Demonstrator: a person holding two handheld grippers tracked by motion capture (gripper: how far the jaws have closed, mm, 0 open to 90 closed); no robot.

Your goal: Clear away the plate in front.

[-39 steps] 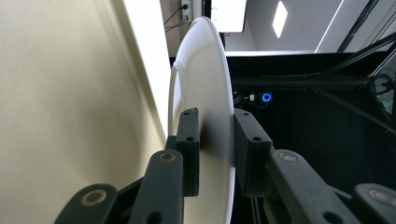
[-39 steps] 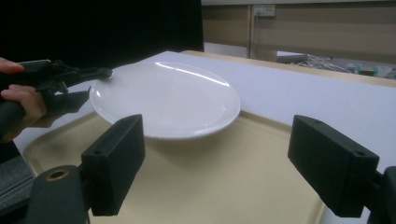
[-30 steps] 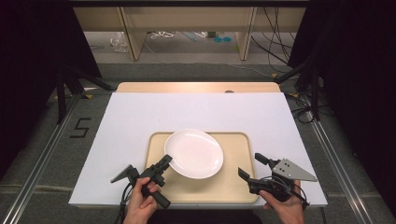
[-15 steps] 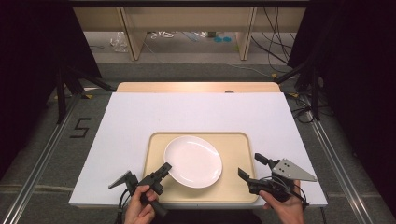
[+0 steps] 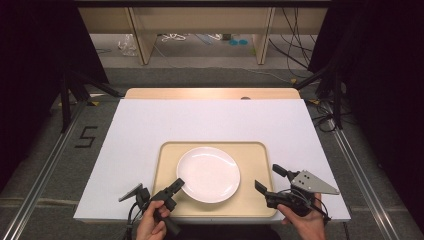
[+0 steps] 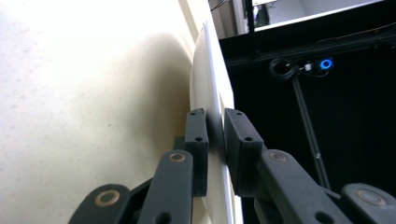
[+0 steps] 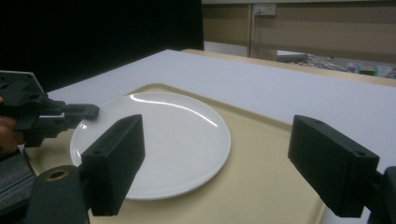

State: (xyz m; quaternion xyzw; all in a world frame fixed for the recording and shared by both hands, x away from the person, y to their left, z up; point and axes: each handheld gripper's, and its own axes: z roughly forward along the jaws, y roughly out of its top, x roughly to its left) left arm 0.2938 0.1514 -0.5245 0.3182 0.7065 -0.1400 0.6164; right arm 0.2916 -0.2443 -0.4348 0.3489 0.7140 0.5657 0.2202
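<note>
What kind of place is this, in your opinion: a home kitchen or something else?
Probably a lab or recording setup, not a kitchen. The table has a plain white cover and stands between dark curtains, loose cables lie on the floor behind it, and a floor marking "5" sits beside a metal rail.

A bench (image 5: pixel 210 125) covered with a white sheet occupies the centre of the high view, on a grey carpeted floor (image 5: pixel 40 165) marked with a black numeral 5 (image 5: pixel 86 137) at left. Black curtains (image 5: pixel 35 50) flank both sides. Wooden furniture legs (image 5: pixel 141 40) and loose cables (image 5: pixel 295 47) cross the top.
</note>
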